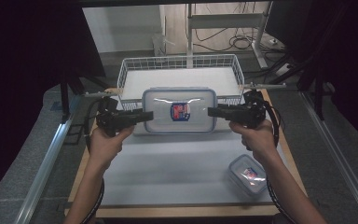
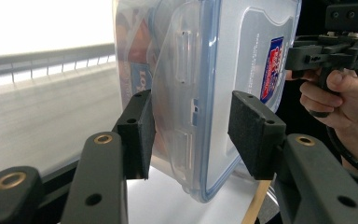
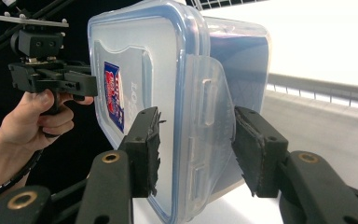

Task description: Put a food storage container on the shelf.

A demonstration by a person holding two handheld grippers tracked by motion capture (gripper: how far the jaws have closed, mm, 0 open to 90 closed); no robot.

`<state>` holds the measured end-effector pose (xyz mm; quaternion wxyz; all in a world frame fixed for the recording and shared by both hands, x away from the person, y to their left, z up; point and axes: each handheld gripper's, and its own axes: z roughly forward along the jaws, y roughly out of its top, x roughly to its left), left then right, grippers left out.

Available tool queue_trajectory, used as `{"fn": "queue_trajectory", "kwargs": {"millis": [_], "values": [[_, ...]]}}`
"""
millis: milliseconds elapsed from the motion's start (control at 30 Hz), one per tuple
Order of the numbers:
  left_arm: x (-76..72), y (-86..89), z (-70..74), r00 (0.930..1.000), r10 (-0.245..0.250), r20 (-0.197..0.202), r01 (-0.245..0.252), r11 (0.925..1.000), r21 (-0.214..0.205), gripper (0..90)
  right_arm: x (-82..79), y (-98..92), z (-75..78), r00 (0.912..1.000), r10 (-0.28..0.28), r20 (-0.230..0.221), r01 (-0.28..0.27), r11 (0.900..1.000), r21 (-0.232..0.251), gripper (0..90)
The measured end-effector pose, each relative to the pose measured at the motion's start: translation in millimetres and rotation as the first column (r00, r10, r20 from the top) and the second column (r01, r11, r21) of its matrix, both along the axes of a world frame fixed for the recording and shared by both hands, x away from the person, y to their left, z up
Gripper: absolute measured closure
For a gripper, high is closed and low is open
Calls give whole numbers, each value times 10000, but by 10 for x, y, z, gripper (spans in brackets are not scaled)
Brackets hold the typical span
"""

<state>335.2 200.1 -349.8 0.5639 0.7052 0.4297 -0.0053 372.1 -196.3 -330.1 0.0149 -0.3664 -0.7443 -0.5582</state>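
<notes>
The left gripper is clamped on the left end of the clear lidded food container, pads above and below its side latch. The box hangs level above the white table, in front of the wire basket. The right gripper bites the opposite end likewise. Stiff, slick plastic, probably light and empty; the latch ends give the surest hold.

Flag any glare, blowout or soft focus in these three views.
High view: glare streaks on the large container's lid, dark surroundings. Left gripper view: upper left blown out white, wire basket rail soft. Right gripper view: upper right blown out; near jaws sharp.
</notes>
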Motion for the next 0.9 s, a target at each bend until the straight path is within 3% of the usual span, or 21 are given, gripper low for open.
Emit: {"fn": "queue_trajectory", "kwargs": {"millis": [367,900], "values": [[231,13,252,9998,201,-21,-201,9997,130,518,277,38,209,10000,-12,-15,12,10000,79,514],[645,-4,369,9984,297,-474,-294,9995,65,517,683,49,329,9990,-294,-328,297,9995,69,505]]}}
